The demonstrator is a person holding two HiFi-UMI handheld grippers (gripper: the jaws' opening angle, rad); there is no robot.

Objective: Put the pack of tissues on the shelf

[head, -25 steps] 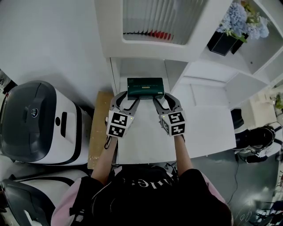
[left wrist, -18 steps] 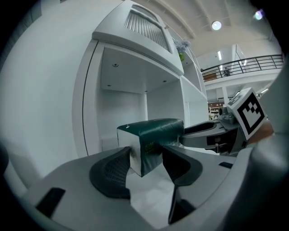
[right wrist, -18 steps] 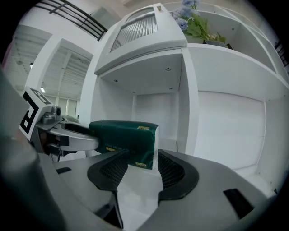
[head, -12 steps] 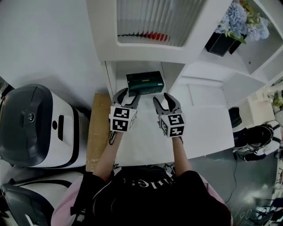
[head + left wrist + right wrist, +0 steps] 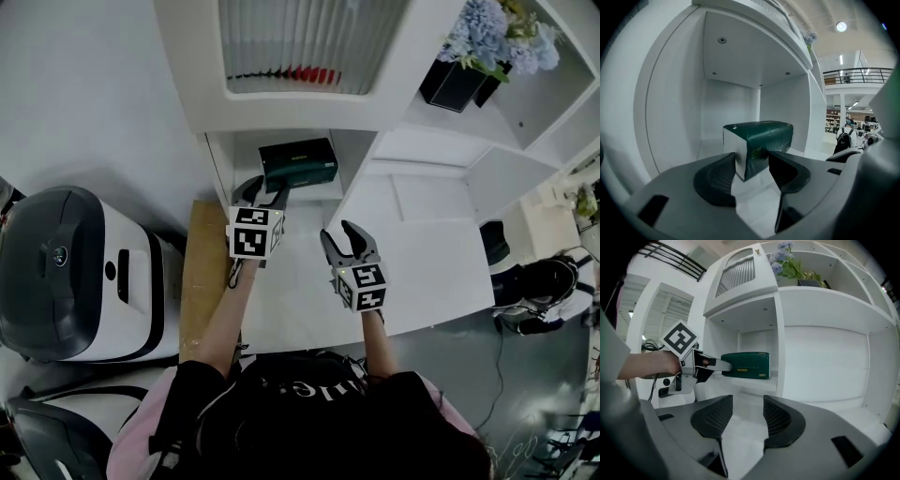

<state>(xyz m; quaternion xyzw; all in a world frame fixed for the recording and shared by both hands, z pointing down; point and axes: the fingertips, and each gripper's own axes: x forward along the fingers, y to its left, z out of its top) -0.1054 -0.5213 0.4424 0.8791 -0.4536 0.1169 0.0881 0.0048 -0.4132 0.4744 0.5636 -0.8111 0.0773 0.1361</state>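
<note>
Right claw (image 5: 349,239) lets go and drops back toward 5 o'clock, jaws spread and empty. Left claw (image 5: 262,190) alone pinches the green tissue pack (image 5: 298,161), now inside the shelf (image 5: 751,383) cubby at 12 o'clock. Placement looks nearly settled.

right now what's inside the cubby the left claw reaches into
Only the green tissue pack, held at its near end by the left claw. The cubby walls are bare; the floor under the pack is hidden.

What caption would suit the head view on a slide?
Left gripper holds a green tissue pack inside the white shelf compartment; right gripper hangs open and empty.
</note>
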